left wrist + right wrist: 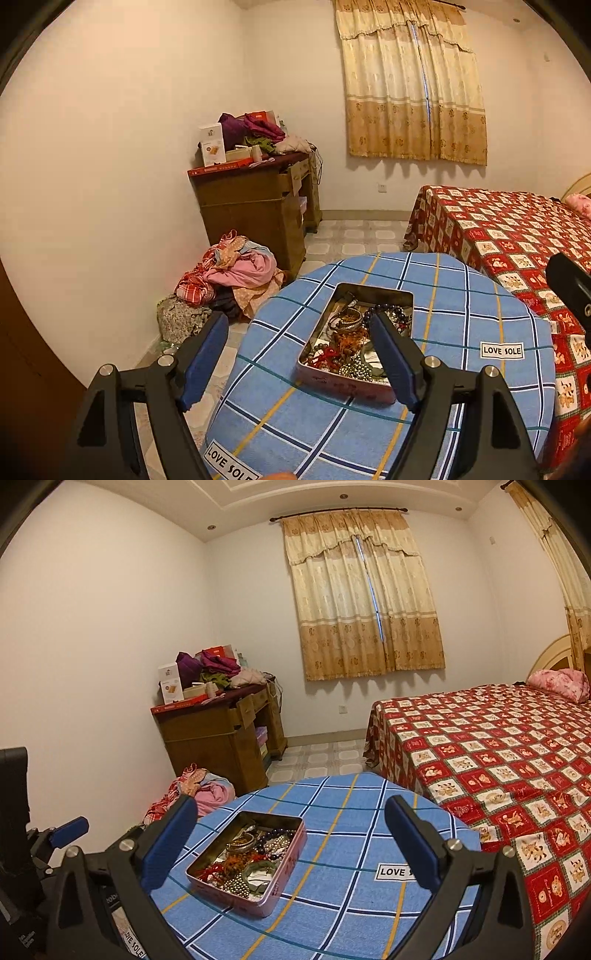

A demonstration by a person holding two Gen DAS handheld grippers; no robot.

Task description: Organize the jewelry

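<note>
An open pink metal tin (343, 387) full of tangled jewelry (351, 339) (beaded bracelets, bangles, chains) sits on a round table with a blue checked cloth (461, 332). It also shows in the right wrist view (266, 897), with the jewelry (247, 860) inside it. My left gripper (299, 345) is open and empty, held above the tin's near left side. My right gripper (291, 830) is open and empty, above and behind the tin. The left gripper's fingers (70, 829) show at the left edge of the right wrist view.
A bed with a red patterned cover (498, 760) stands to the right of the table. A brown cabinet (255, 214) piled with boxes and clothes stands at the far wall. A heap of clothes (229, 277) lies on the tiled floor by it.
</note>
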